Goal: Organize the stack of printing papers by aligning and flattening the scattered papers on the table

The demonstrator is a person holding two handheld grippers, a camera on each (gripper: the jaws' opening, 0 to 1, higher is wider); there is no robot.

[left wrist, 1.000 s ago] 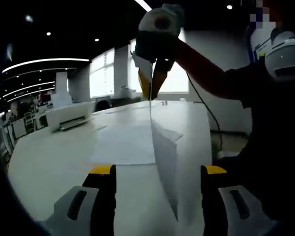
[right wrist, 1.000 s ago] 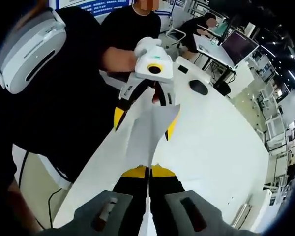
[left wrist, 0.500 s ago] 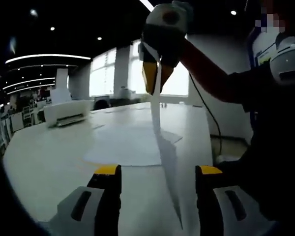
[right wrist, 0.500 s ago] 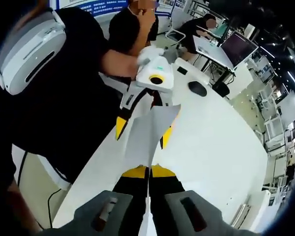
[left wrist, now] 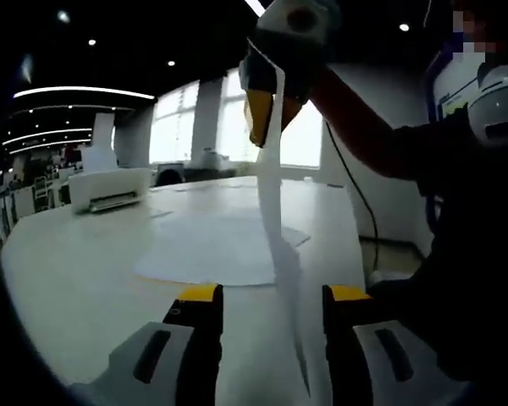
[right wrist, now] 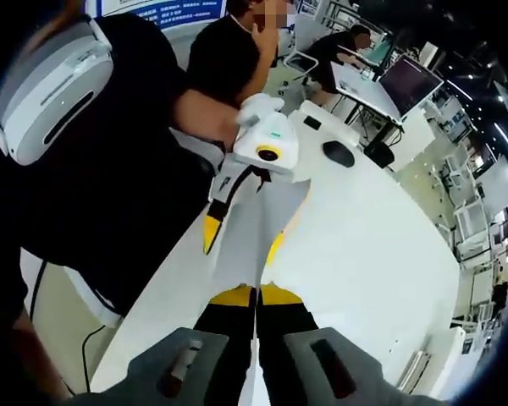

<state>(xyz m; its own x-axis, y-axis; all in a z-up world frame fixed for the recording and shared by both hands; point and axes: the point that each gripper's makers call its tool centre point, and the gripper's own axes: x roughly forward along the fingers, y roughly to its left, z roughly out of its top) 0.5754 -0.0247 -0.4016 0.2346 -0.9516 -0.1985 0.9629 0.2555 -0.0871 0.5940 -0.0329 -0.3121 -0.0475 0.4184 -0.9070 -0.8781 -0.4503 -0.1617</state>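
Since a second ago the left gripper has narrowed its jaws around the hanging sheet; the gap between the yellow tips is clearly smaller, though they're still apart and I can't see them touching the paper. That sheet hangs edge-on from the right gripper, which is up high in the left gripper view and pinches the paper's top edge, so it reads as a thin vertical strip running down between the left jaws. In the right gripper view the right gripper has its jaws pressed together on the sheet, with the left gripper further along it, jaws spread on either side. More papers lie flat on the white table, roughly stacked, near the hanging one. A white printer sits at the far left of the table. The person wears a dark sleeve, and other people stand behind.
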